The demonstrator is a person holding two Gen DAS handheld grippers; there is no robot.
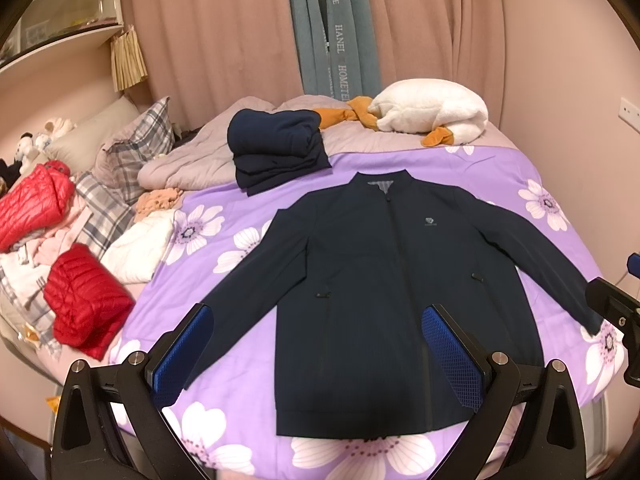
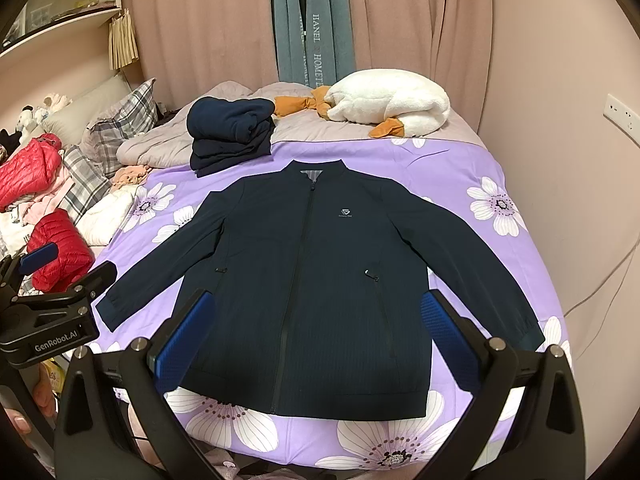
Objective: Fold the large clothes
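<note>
A dark navy zip jacket (image 1: 380, 280) lies flat, front up, on the purple flowered bedspread (image 1: 248, 216), sleeves spread out to both sides; it also shows in the right wrist view (image 2: 312, 280). My left gripper (image 1: 320, 344) is open and empty, held above the jacket's lower hem. My right gripper (image 2: 316, 336) is open and empty, also above the hem. The left gripper's body shows at the left edge of the right wrist view (image 2: 52, 312). The right gripper shows at the right edge of the left wrist view (image 1: 616, 308).
A stack of folded navy clothes (image 1: 276, 148) sits behind the jacket's collar. A white plush goose (image 1: 428, 112) lies at the far end. Red down jackets (image 1: 84, 300), plaid pillows (image 1: 132, 148) and loose clothes crowd the left side. Pink curtains (image 1: 224, 28) hang behind.
</note>
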